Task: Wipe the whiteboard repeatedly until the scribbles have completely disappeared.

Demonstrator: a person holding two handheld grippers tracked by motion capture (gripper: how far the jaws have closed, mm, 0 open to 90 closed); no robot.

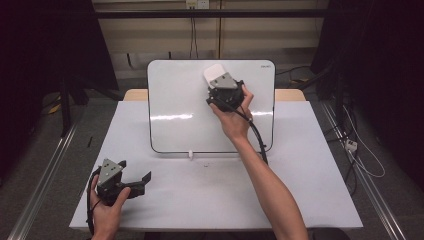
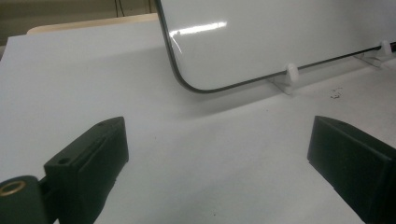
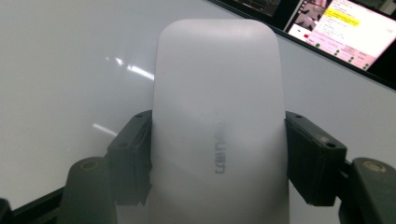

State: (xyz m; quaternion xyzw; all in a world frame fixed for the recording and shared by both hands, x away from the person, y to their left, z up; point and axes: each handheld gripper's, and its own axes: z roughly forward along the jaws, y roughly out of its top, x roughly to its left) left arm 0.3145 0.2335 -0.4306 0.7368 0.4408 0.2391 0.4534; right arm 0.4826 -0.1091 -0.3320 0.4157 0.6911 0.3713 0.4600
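While its 2 jaws pinch a white eraser (image 3: 218, 126) by the sides, the right gripper (image 1: 226, 90) presses it against the whiteboard's (image 1: 180, 100) upper right area, near the table's (image 1: 215, 195) far edge. Spread wide and holding nothing, the left gripper (image 1: 131, 182) rests by the table's near left corner. With the board showing no marks, wiping looks nearly finished; putting the eraser down likely remains.

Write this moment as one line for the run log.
right gripper: shut on white eraser, on whiteboard | left gripper: open, holds nothing, low over table | board surface: no marks seen
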